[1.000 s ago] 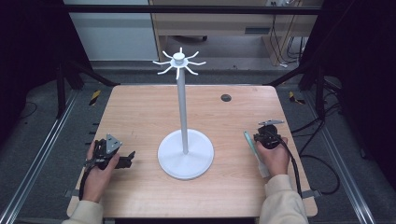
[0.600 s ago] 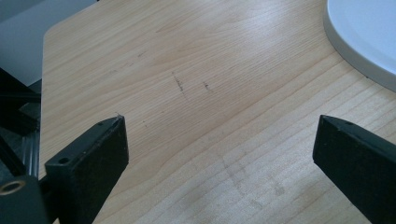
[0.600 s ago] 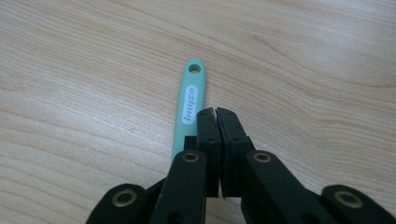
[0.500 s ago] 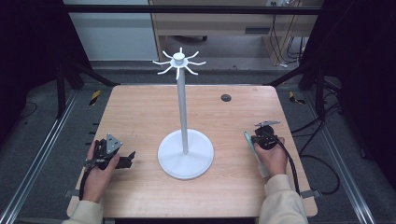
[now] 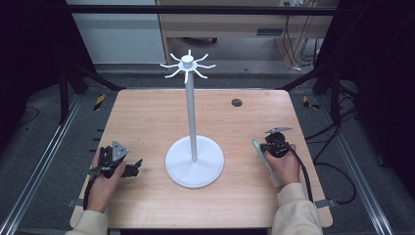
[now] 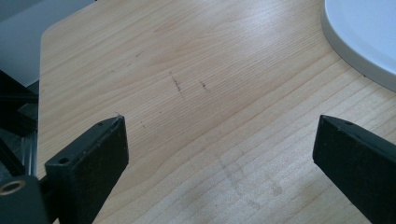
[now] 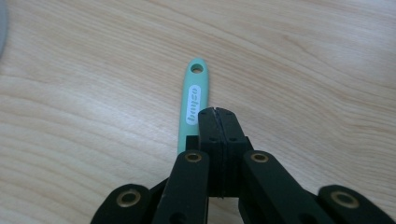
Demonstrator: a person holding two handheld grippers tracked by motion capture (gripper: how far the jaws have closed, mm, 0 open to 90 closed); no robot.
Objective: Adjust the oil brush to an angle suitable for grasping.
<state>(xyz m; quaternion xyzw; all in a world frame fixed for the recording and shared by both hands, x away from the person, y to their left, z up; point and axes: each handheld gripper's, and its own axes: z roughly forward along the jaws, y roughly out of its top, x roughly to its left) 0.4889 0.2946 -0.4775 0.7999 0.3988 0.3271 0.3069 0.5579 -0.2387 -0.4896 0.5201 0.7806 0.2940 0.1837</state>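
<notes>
From the high view, a person is sitting at a wooden table (image 5: pixel 147 117) with a white hook stand (image 5: pixel 194 156) standing at its middle, its round base between the two hands and its ring of hooks at the top of a tall pole. The left gripper (image 5: pixel 131 169) is resting on the table left of the base, in a hand lying low and flat, jaws pointing toward the stand. The right gripper (image 5: pixel 268 146) is sitting right of the base, the hand wrapped over it from behind, and a mint-green utensil handle (image 5: pixel 258 149) is lying on the table just beside it, on the side nearer the stand. In the left gripper view, the left gripper's (image 6: pixel 219 154) jaws are standing wide apart over bare wood with nothing between them, the white base at the upper right corner. In the right gripper view, the right gripper (image 7: pixel 220 122) is angling down at the table, its jaws pressed together on nothing; the green handle (image 7: pixel 191 100), with a hanging hole at its far end, is lying flat just left of the tips, partly under them. Judging from this, the pickup is only getting ready: the right jaws would need to open and straddle the handle before closing, and the hole suggests hanging it on a hook.
</notes>
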